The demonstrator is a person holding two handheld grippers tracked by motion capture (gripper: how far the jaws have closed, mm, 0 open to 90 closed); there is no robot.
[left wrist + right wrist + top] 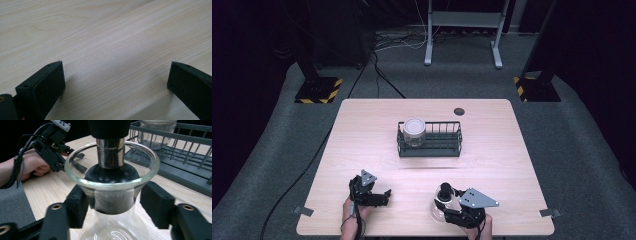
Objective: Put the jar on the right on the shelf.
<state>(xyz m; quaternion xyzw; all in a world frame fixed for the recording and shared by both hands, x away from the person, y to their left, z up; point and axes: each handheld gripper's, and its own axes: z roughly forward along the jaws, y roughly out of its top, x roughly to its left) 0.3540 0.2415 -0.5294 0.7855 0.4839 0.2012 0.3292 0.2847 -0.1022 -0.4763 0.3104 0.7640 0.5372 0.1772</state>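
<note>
A pale wooden tabletop (pixel 362 130) is seen from above. Near its centre a dark wire rack (pixel 430 139) is placed, with a lidded glass jar (pixel 414 131) standing in its left end. At the near right edge, a glass carafe (pixel 112 195) with a flared rim and a black stopper (pixel 111 171) is gripped at the neck by the right hand-held gripper (pixel 113 206), its jaws set on either side. At the near left, the left hand-held gripper (pixel 116 80) is held open over bare wood, its jaws well apart
</note>
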